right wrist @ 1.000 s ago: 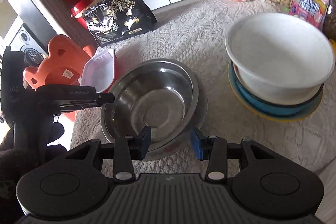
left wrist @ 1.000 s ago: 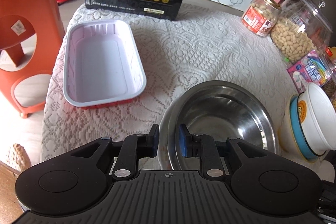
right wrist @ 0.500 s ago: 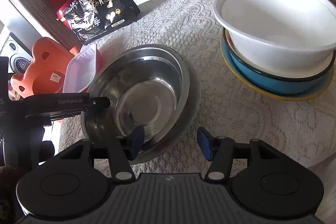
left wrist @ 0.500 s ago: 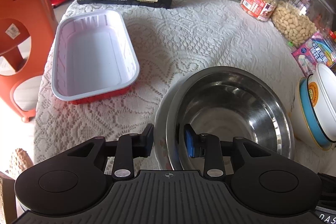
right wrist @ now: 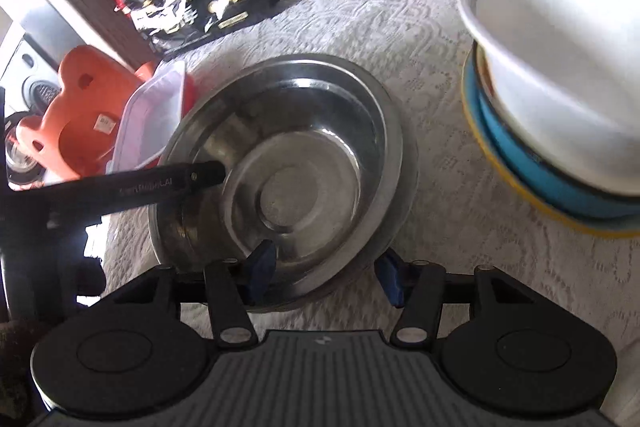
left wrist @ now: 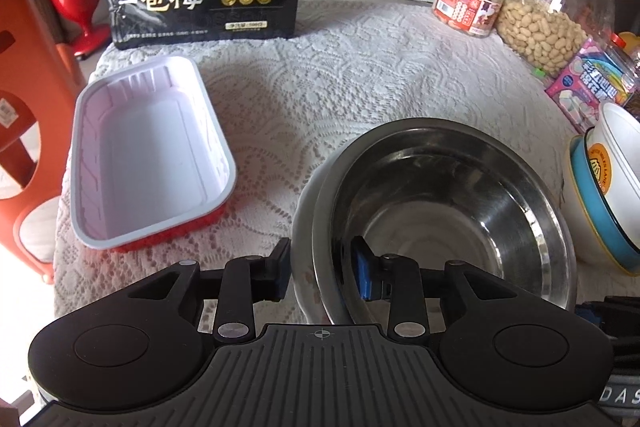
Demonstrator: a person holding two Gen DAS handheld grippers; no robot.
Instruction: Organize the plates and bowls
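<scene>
Stacked steel bowls (left wrist: 460, 211) straight ahead on the lace tablecloth (left wrist: 360, 75), near rim between both tools. Left gripper (left wrist: 322, 269) astride that rim, partly open after widening, pads clear. Right gripper (right wrist: 324, 273) likewise, half open, nothing gripped. White bowl (right wrist: 560, 39) beyond, right.

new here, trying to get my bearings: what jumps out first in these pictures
The shiny steel bowl sits in the middle of the lace-covered table, with the left gripper and right gripper both straddling its near rim. To its right, a white bowl tops a blue-and-yellow stack; to its left lies an empty white tray.
</scene>
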